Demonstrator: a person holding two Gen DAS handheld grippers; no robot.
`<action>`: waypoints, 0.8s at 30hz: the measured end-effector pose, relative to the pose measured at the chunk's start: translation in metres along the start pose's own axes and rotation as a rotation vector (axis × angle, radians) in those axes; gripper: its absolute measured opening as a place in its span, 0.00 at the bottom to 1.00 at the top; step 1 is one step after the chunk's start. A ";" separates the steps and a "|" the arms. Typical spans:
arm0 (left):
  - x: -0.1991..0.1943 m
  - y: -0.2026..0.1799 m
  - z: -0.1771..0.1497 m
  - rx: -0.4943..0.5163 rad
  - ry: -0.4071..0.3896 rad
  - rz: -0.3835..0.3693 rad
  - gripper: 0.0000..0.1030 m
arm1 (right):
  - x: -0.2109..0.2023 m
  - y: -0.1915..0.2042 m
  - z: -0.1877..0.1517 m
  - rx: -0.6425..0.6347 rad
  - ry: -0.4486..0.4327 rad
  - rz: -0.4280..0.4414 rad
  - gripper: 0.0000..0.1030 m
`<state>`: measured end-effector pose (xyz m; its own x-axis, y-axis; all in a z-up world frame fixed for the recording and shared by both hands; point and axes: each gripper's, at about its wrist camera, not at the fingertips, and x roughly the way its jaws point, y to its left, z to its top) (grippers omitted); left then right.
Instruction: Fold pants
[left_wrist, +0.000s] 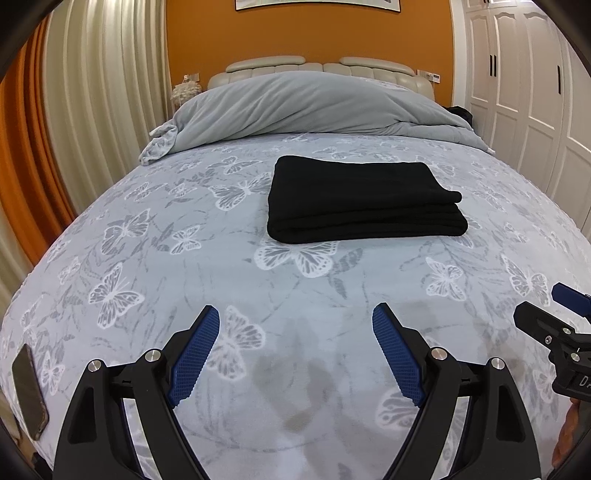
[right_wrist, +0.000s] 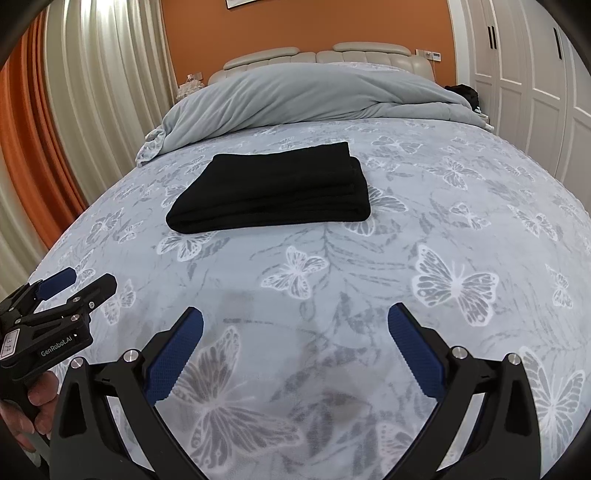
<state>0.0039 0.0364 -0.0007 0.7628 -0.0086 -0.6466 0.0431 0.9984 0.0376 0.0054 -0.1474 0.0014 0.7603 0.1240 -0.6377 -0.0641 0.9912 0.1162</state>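
Both claws, the left gripper (left_wrist: 295, 347) and the right gripper (right_wrist: 295, 347), stand spread and empty above the butterfly bedsheet (left_wrist: 147, 258). Farther up the bed lie the black pants (left_wrist: 362, 199), folded into a neat stack, well apart from them. Folding seems finished; I think only withdrawing is left.

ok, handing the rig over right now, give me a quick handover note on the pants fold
Left gripper: fingers open, empty, above the bedspread near the foot of the bed.
Right gripper: open, empty, beside the left one.
Black pants: lying mid-bed as a compact stacked rectangle, neither gripper touching them.
Done: the fold looks finished, layers stacked, edges roughly even.
Left: probably nothing beyond a tidy-up of the slightly offset top layer at its right end.
Note: a phone lies at the bed's near left edge.
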 end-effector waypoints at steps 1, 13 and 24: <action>-0.001 -0.001 0.000 0.001 -0.002 0.003 0.80 | 0.000 0.000 0.000 0.000 -0.001 -0.001 0.95; -0.004 -0.004 -0.002 0.014 -0.025 0.000 0.80 | 0.000 0.001 0.000 0.001 0.000 -0.001 0.95; -0.002 -0.004 -0.003 0.012 -0.014 0.008 0.80 | 0.001 0.001 -0.001 0.000 0.001 -0.001 0.95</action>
<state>0.0008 0.0330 -0.0019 0.7724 -0.0015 -0.6352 0.0448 0.9976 0.0521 0.0051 -0.1464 0.0004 0.7597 0.1229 -0.6385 -0.0631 0.9913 0.1158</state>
